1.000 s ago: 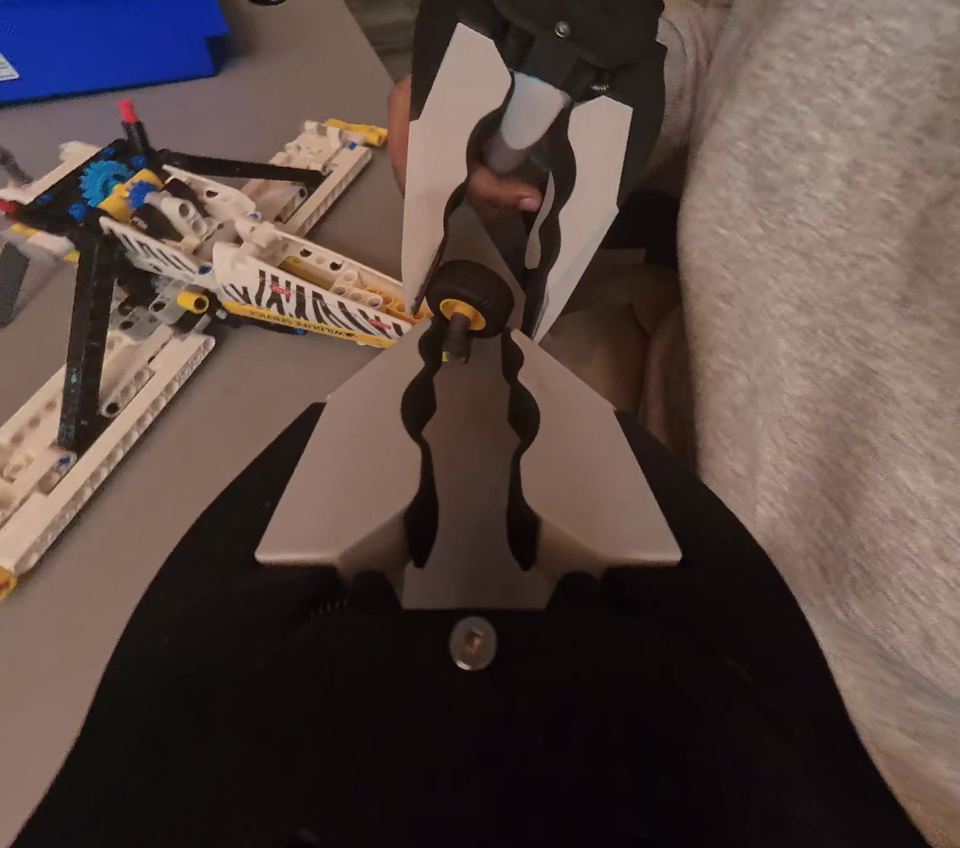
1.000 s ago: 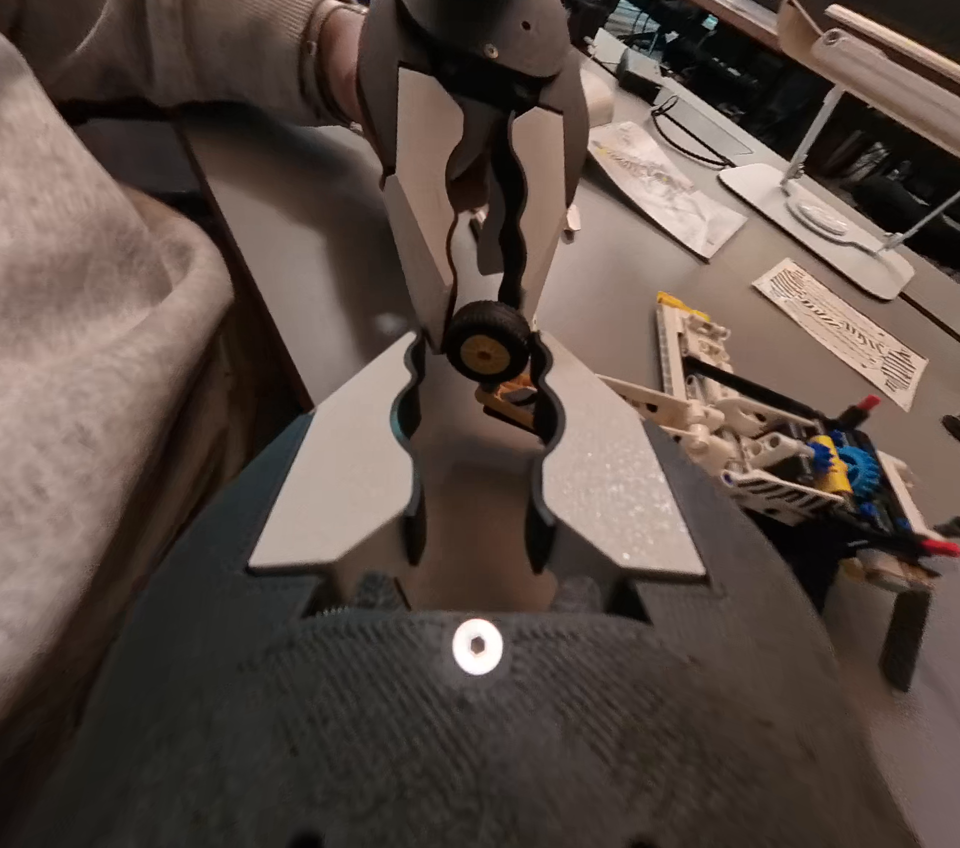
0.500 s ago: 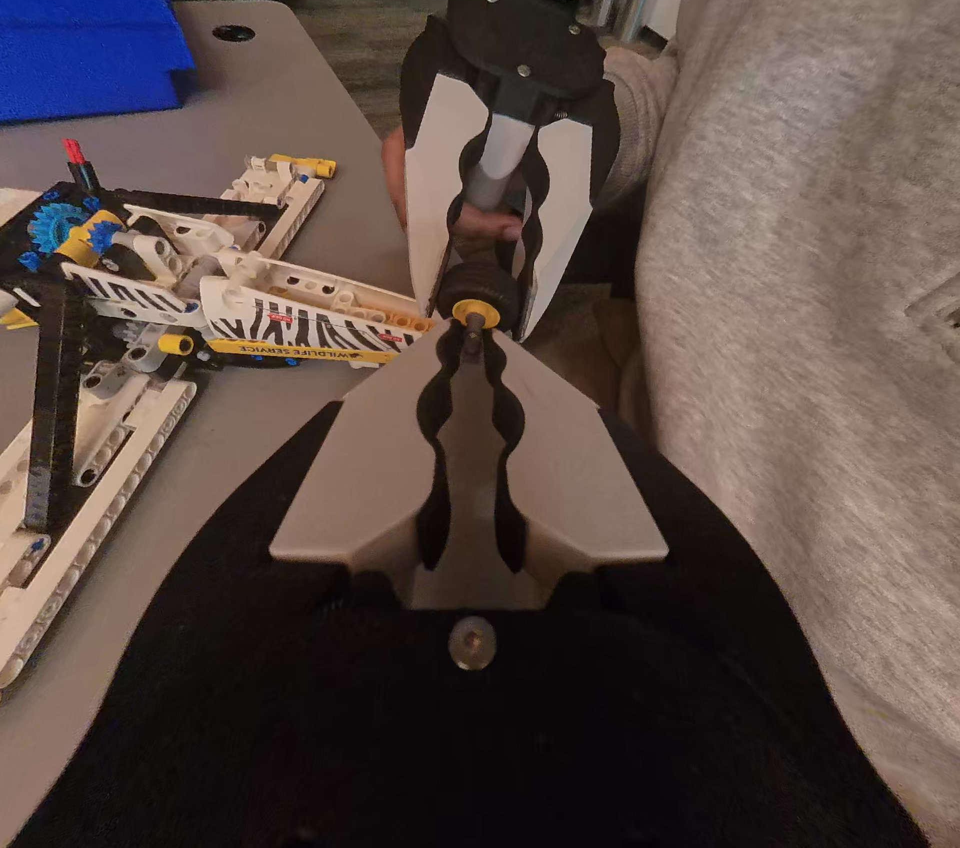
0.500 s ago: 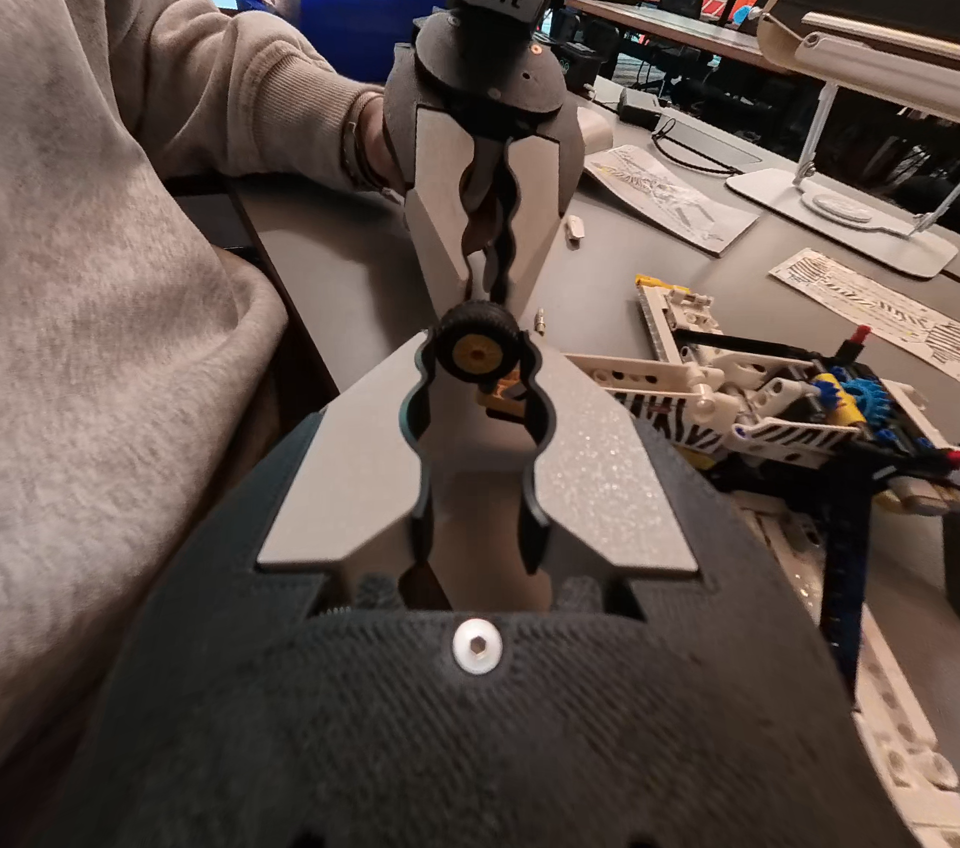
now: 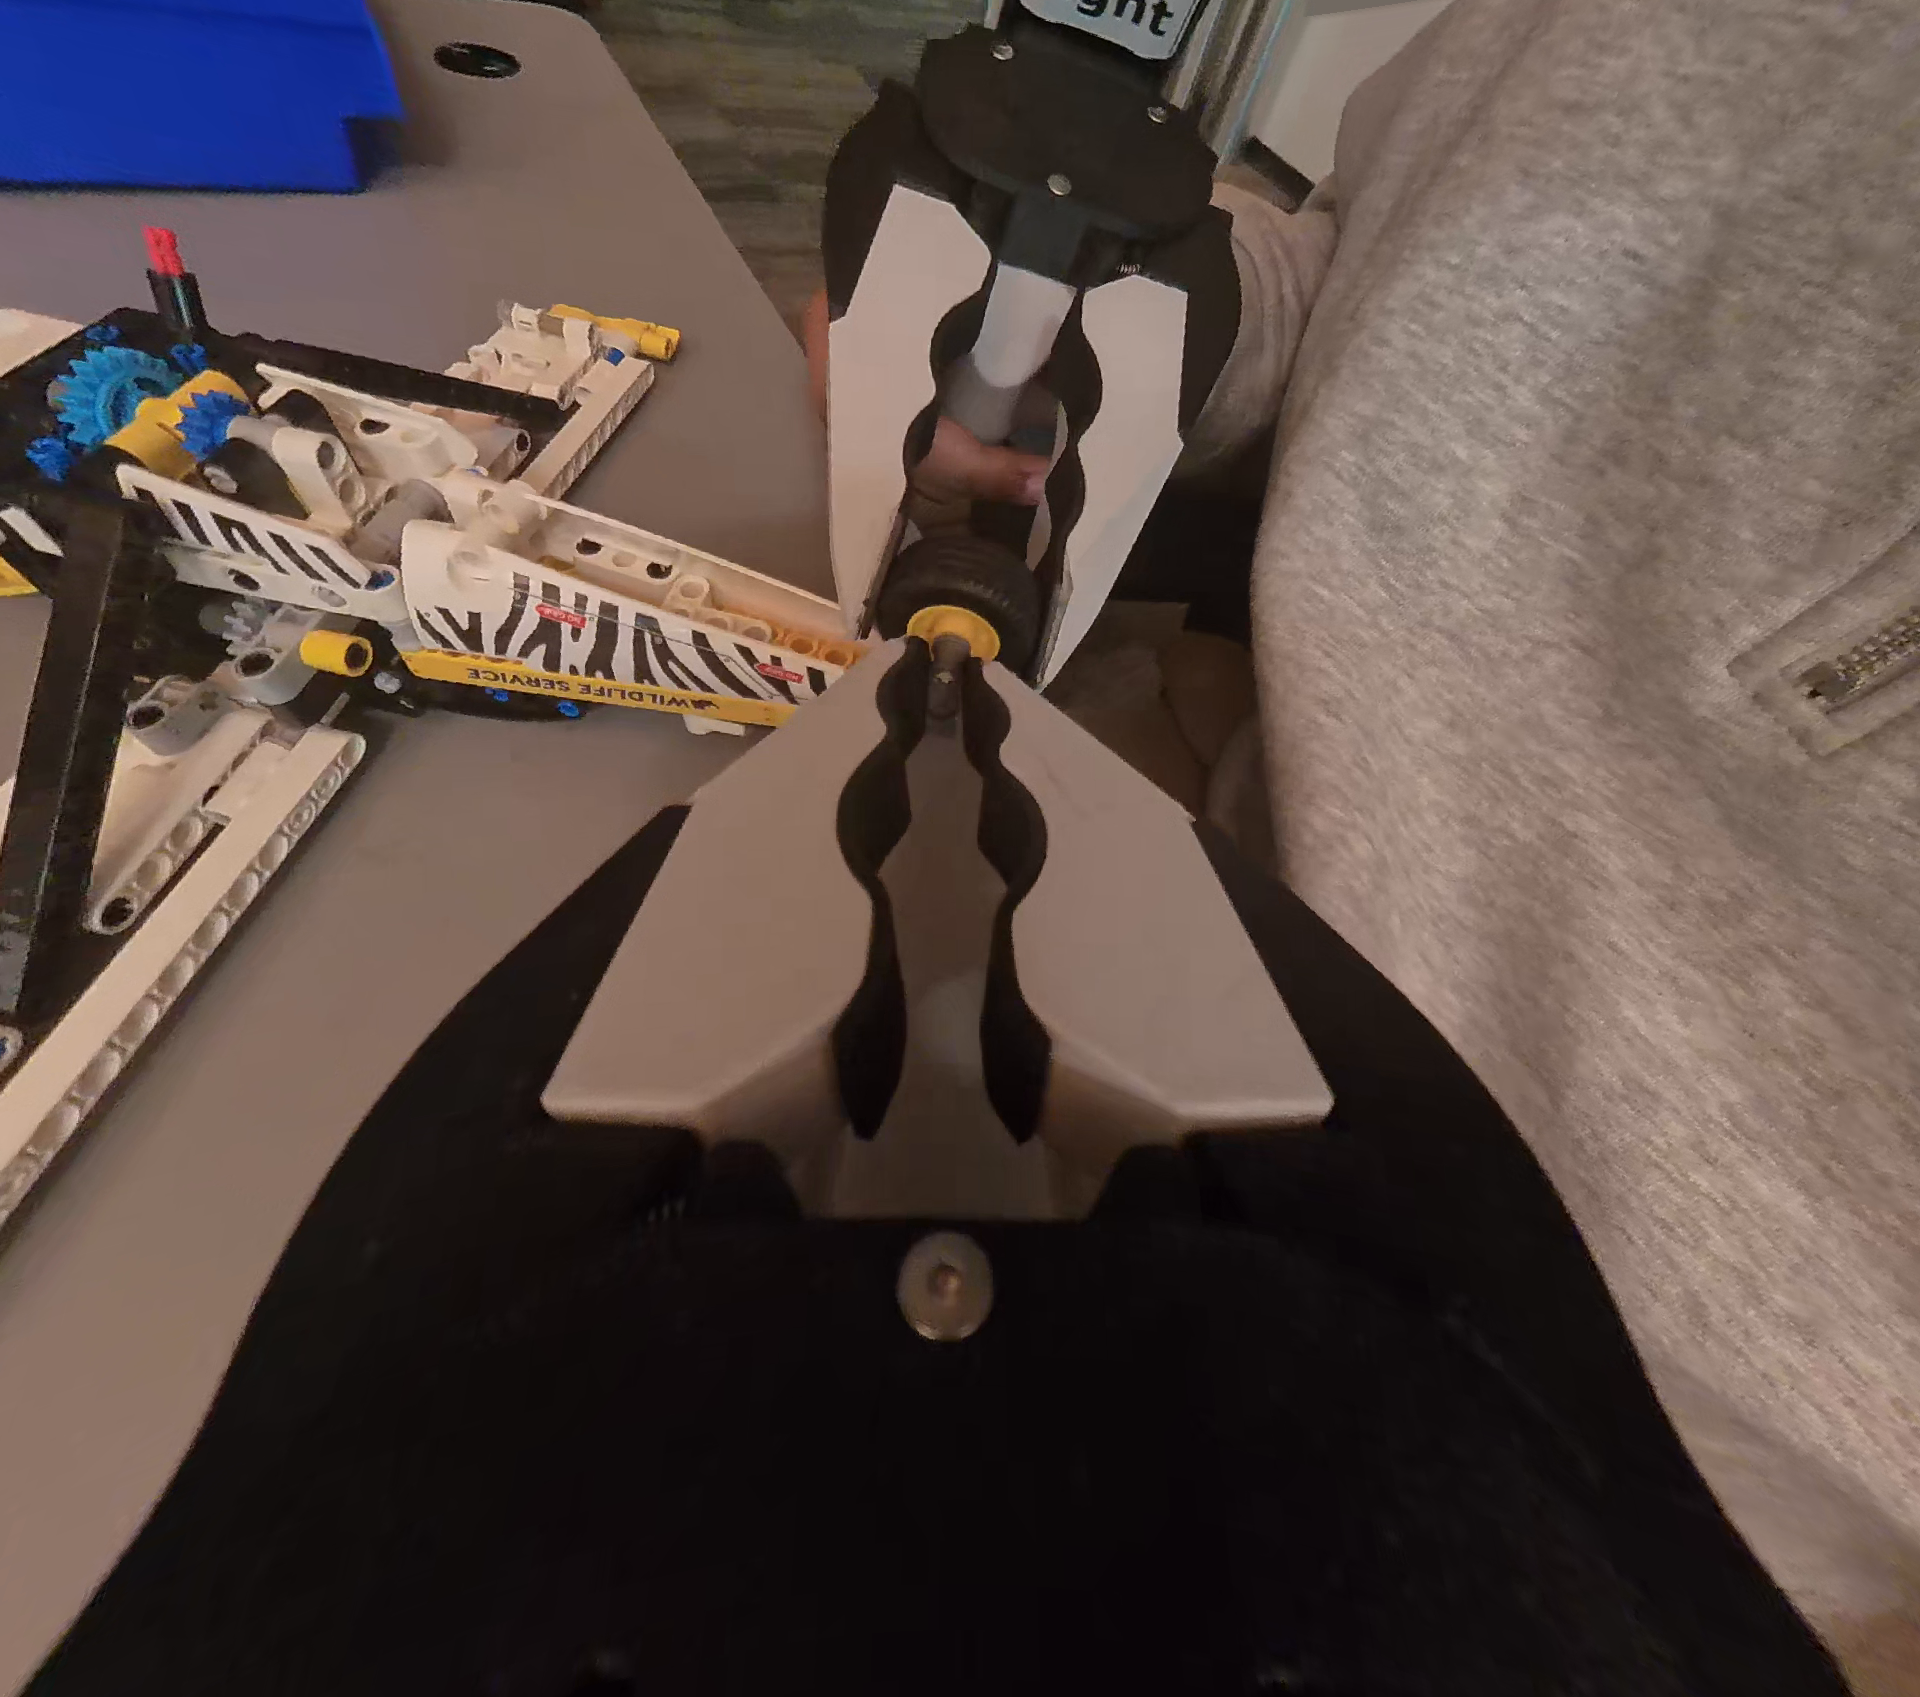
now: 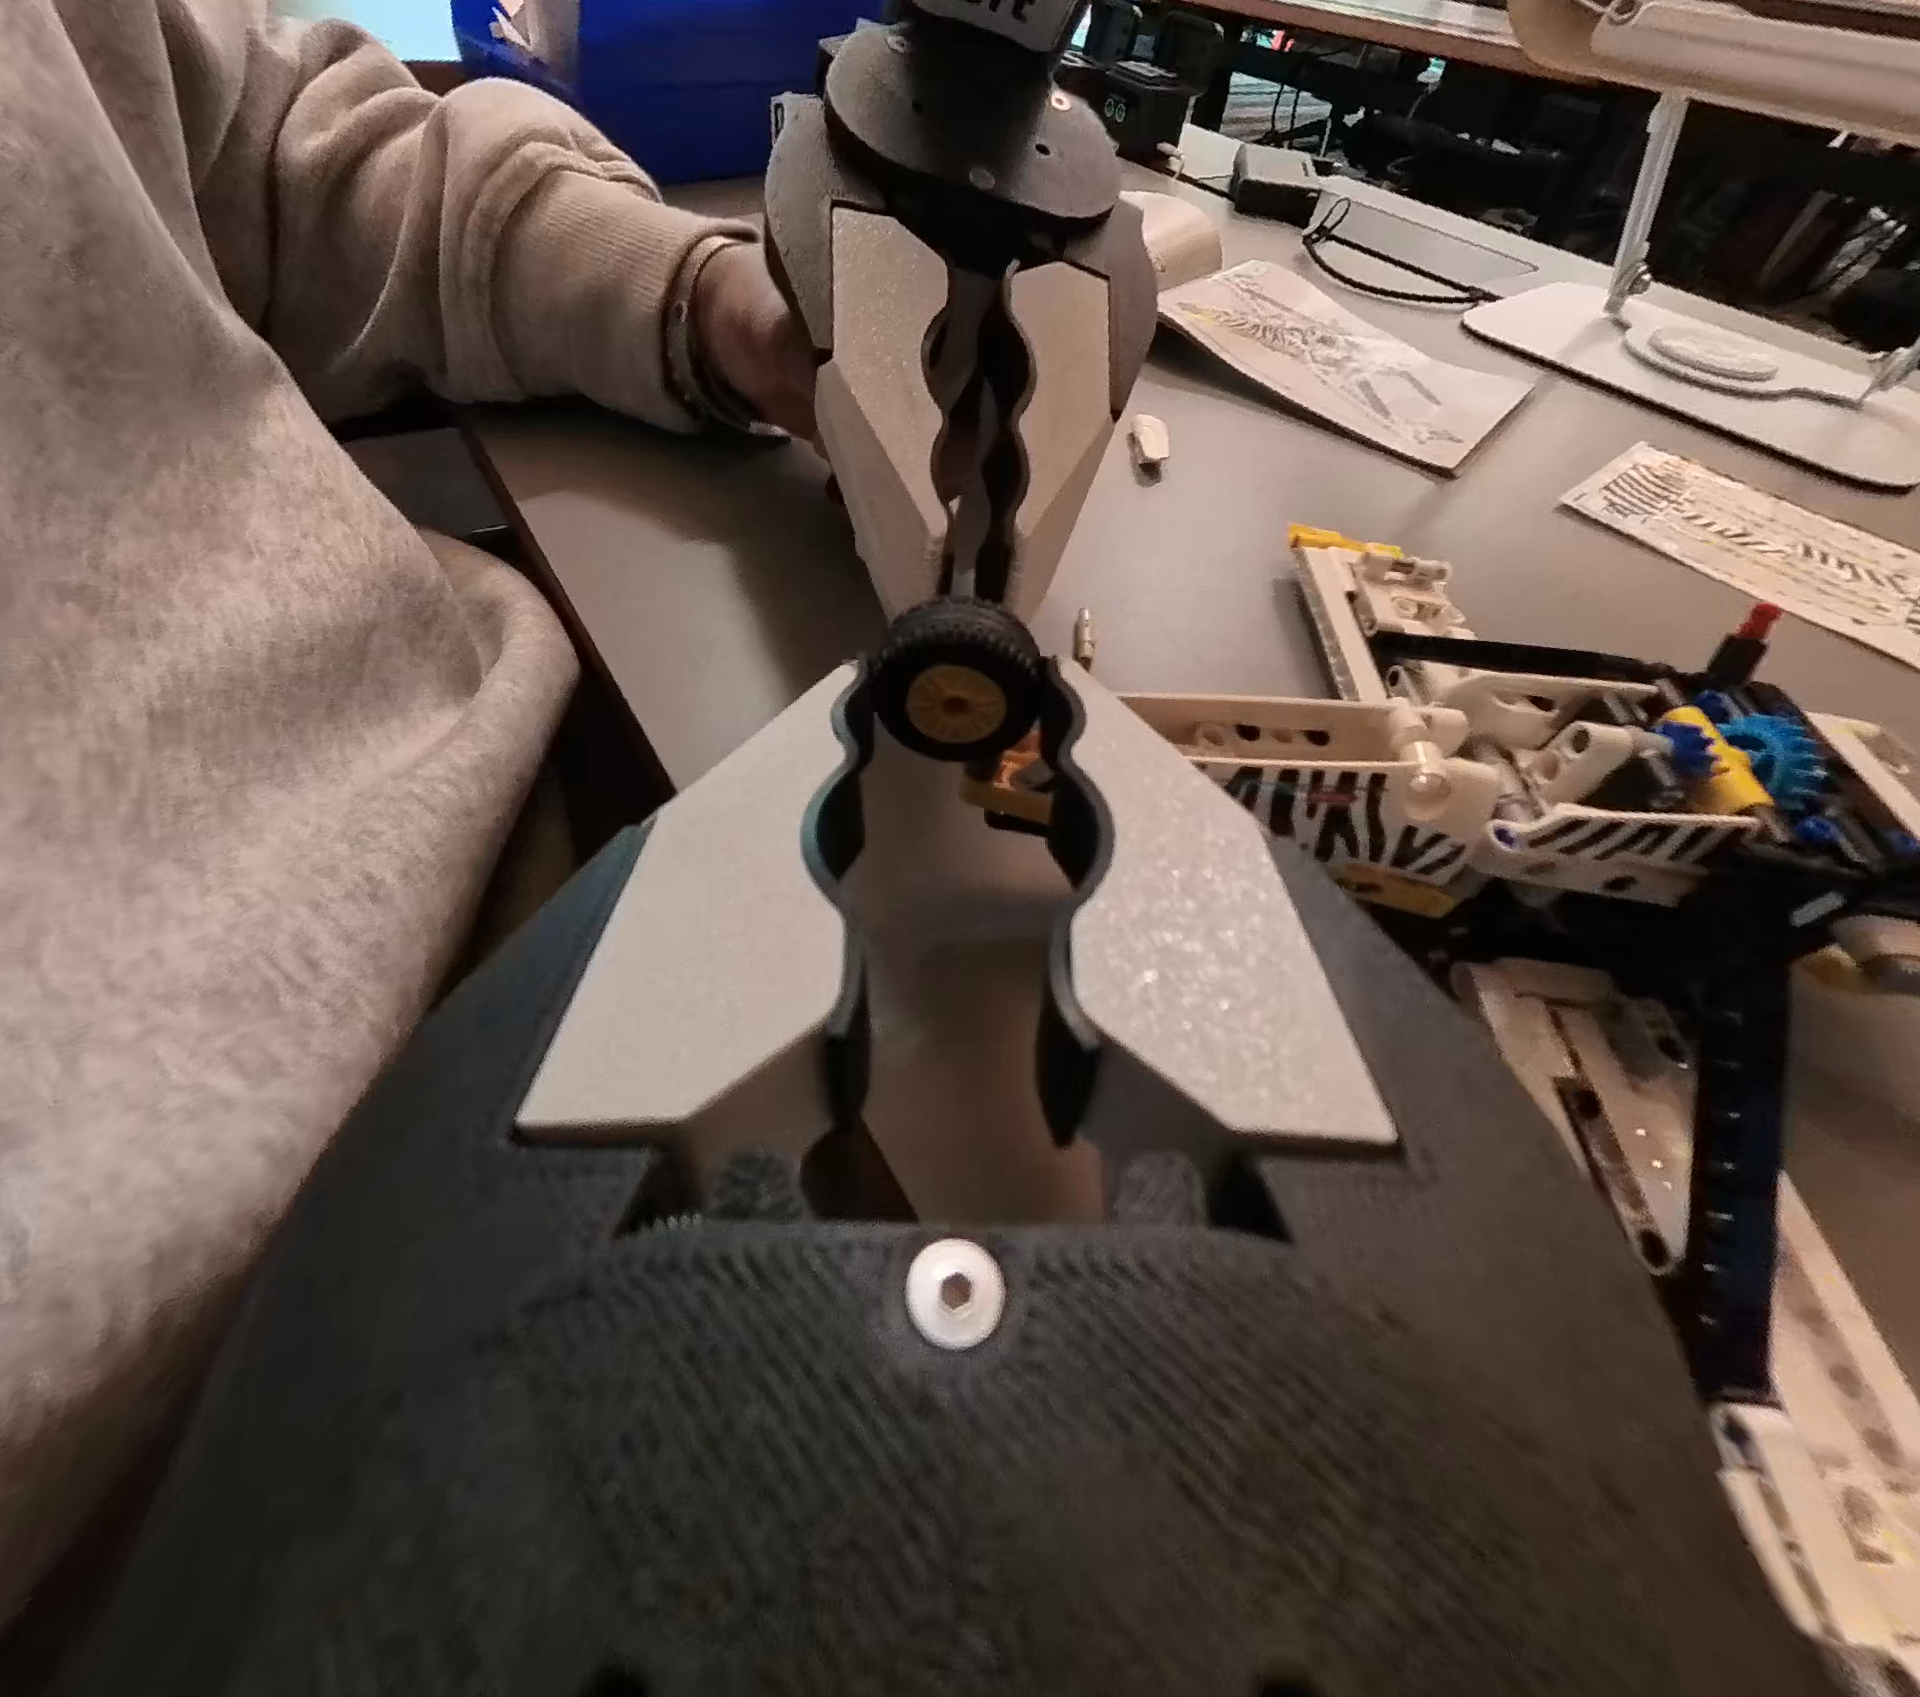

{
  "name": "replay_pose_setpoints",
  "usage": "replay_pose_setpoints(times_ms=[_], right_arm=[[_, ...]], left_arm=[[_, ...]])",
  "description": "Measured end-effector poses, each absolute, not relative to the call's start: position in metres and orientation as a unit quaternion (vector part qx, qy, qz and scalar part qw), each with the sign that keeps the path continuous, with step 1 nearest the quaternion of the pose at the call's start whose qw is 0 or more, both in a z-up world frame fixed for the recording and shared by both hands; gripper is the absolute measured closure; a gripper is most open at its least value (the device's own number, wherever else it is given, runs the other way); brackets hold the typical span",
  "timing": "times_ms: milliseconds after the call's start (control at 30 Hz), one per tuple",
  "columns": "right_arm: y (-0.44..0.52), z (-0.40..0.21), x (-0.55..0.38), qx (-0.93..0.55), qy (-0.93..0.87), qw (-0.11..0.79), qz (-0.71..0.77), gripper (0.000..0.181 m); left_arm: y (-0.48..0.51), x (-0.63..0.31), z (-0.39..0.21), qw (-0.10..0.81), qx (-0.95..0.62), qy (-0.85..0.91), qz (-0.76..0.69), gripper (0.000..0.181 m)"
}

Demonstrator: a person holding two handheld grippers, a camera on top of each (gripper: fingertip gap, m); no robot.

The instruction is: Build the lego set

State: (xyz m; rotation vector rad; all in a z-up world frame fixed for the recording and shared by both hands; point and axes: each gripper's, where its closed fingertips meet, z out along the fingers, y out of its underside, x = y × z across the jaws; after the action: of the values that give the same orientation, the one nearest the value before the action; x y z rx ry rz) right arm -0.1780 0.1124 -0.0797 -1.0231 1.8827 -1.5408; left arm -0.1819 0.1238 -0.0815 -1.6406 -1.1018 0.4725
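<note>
Left wrist view shows the left tongs (image 5: 948,671) pinching a short dark axle (image 5: 945,686), its far end apparently seated in the yellow hub of a small black wheel (image 5: 961,603). The right tongs (image 5: 961,608) grip that wheel by its tyre, held in the air near the edge of the grey surface (image 5: 499,868). On that surface, just beside them, lies the zebra-striped lego model (image 5: 436,598).
</note>
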Motion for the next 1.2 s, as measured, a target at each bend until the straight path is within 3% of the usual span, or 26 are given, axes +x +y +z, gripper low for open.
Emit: replay_pose_setpoints(times_ms=[367, 667, 800, 1200], right_arm=[[0.111, -0.08, -0.18, -0.239, 0.729, 0.377, -0.519, 0.151], [0.113, -0.087, -0.183, -0.305, 0.714, 0.279, -0.566, 0.152], [0.116, -0.082, -0.202, -0.235, 0.725, 0.359, -0.54, 0.152], [0.121, -0.082, -0.208, -0.223, 0.721, 0.329, -0.568, 0.151]], left_arm=[[0.121, -0.182, -0.083, 0.532, -0.674, -0.48, 0.181, 0.177], [0.12, -0.18, -0.089, 0.517, -0.68, -0.489, 0.176, 0.177], [0.095, -0.17, -0.085, 0.524, -0.656, -0.508, 0.192, 0.177], [0.101, -0.174, -0.083, 0.521, -0.66, -0.501, 0.205, 0.176]])
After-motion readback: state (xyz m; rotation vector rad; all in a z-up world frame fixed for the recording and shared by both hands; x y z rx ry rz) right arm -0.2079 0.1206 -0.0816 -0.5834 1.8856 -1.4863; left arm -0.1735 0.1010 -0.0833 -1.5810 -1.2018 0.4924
